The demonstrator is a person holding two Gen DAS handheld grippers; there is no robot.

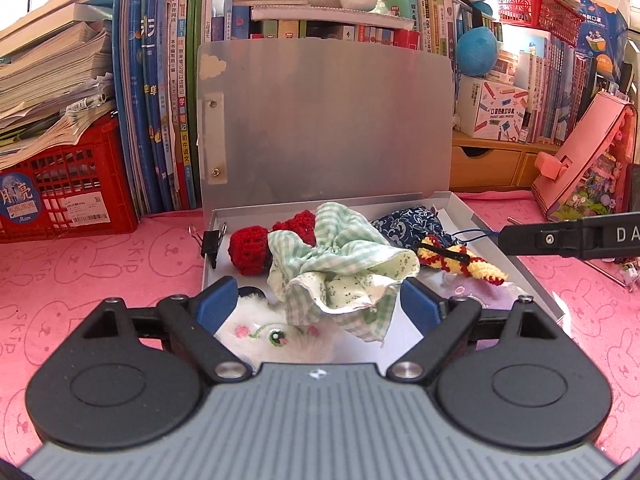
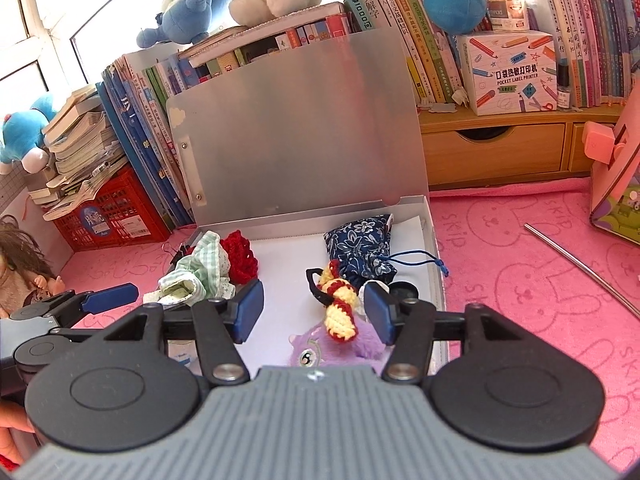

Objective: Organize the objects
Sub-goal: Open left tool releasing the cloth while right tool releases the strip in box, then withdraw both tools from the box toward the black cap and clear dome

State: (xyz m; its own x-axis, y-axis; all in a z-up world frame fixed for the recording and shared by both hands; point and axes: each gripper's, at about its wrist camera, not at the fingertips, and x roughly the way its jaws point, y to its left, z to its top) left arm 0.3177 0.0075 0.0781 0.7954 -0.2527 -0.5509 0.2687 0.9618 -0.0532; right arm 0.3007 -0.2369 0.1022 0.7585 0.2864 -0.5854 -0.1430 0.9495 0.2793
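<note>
the pink counter [image 2: 520, 240] fills the lower half of both views, and the open grey box [image 1: 516, 260] sits mid-frame with its lid [image 1: 320, 120] leaning upright against the books behind. inside, largest first: the green checked cloth [image 1: 340, 276] heaps at centre in the left view, partly covering the red crochet piece [image 1: 250, 246]; the blue floral pouch [image 2: 360, 246] lies toward the upper right of the box floor; the purple plush [image 2: 320, 346] and a white plush [image 1: 272, 332] lie at the near edge; the yellow and red crochet piece [image 2: 340, 308] rests on the purple one. the left hand-held gripper [image 1: 316, 304] stands open above the cloth, gripping nothing; the right hand-held gripper [image 2: 314, 310] is also open, its pads apart from the crochet piece. nothing hangs over the rim, so the items look settled. best to lift both clear before reaching for the lid, which should close without snagging the heaped cloth.
</note>
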